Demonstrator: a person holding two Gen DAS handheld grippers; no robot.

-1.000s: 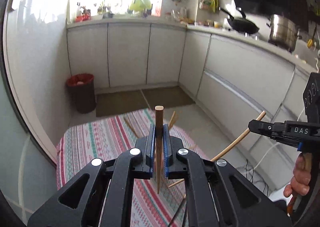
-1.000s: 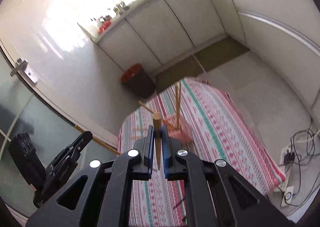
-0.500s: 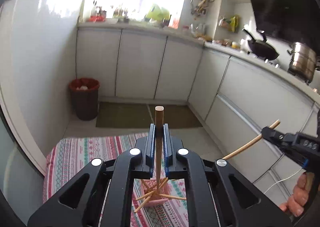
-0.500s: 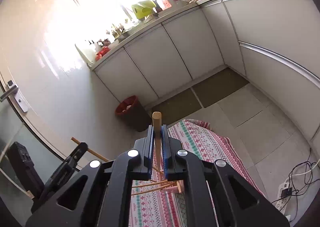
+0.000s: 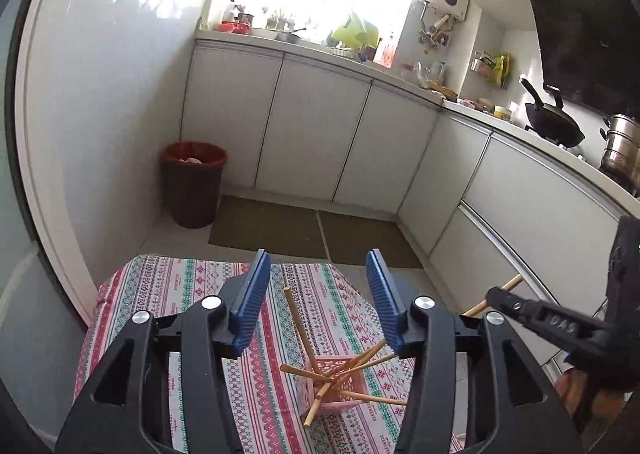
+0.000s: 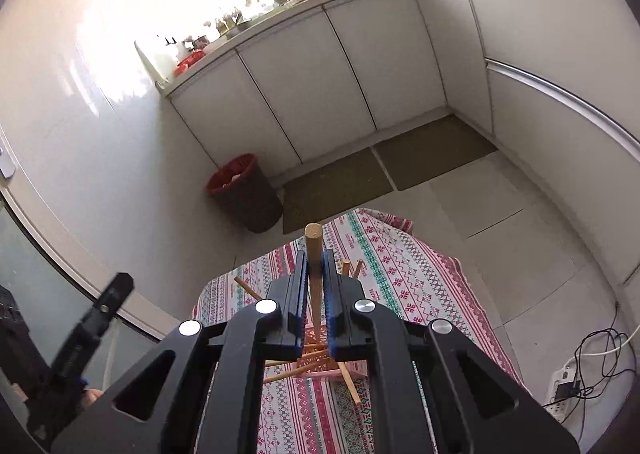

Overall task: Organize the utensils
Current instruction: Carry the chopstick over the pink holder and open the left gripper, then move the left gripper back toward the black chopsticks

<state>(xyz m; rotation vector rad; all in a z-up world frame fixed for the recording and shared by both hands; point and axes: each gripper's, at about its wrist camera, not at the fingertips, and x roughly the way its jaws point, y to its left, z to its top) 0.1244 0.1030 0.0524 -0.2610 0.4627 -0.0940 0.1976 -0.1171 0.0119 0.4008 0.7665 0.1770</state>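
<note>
While right gripper [image 6: 316, 290] clamps a thin, stiff, light wooden chopstick [image 6: 313, 254] mid-shaft, left gripper [image 5: 316, 294], jaws just opened, is empty above pink lattice basket [image 5: 334, 386].

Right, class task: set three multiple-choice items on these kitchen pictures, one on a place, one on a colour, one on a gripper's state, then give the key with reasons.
1. Where does the pink basket stand?
A. on the striped cloth
B. on the counter
C. on the floor mat

2. What colour is the liner of the waste bin?
A. blue
B. red
C. yellow

3. How does the right gripper stand?
A. open and empty
B. shut on a spoon
C. shut on a wooden chopstick

Key: 1 A, the striped cloth lies under it; 2 B, a red rim shows at the bin's top; 3 C, the blue pads clamp the wooden chopstick.
</note>
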